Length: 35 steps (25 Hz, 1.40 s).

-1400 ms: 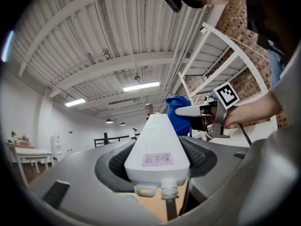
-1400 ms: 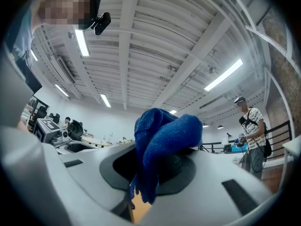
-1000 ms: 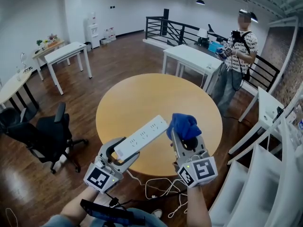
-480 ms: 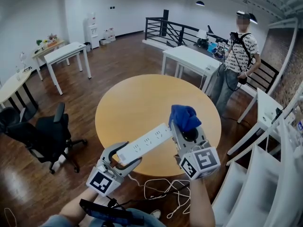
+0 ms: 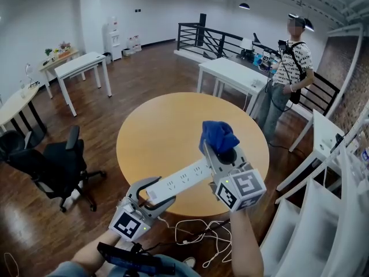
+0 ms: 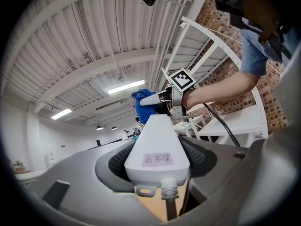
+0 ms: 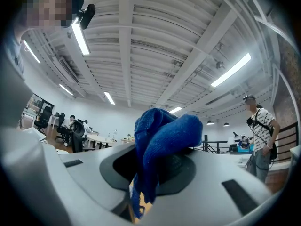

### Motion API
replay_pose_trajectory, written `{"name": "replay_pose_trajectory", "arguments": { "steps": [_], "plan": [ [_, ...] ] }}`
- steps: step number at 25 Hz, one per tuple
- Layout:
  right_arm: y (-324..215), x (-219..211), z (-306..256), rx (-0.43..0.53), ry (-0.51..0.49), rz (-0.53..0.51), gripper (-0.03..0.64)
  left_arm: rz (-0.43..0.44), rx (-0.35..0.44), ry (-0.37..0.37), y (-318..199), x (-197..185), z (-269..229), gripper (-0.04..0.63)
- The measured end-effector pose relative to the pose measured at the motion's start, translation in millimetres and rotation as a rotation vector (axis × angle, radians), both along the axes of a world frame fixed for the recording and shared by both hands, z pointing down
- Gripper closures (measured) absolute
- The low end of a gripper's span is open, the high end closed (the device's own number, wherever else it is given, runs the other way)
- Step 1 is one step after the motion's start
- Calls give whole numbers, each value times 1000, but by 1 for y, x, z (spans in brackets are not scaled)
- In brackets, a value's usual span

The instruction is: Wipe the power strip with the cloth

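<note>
Round wooden table point(image 5: 155, 131) fills the open office floor; above its near edge the left tool point(image 5: 151, 194) is clamped on the cord end of the power strip point(image 5: 180, 179). Over the table too, the right tool point(image 5: 221, 154) pinches the bunched cloth point(image 5: 217, 135). Held by one end, the strip could pivot or slip if wiping presses hard.

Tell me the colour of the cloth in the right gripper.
The cloth is blue, shown best in the right gripper view.
</note>
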State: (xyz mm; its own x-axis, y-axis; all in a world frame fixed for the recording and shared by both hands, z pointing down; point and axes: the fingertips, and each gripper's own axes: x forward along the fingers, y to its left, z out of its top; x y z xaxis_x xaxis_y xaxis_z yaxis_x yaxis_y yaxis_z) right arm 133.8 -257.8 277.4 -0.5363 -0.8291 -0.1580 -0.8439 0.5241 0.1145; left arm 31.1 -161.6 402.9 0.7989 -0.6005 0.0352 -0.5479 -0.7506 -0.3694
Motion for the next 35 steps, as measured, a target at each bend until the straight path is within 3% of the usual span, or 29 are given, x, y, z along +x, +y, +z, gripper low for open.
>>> {"name": "replay_pose_trajectory", "arguments": {
  "steps": [15, 22, 35],
  "plan": [
    [-8, -33, 4, -28, 65, -23, 540, -21, 9, -22, -8, 1, 2, 313],
    [0, -56, 14, -27, 148, -22, 540, -43, 10, -42, -14, -1, 5, 313],
    [32, -113, 24, -76, 90, -148, 540, -62, 23, -42, -19, 5, 6, 313]
  ]
}}
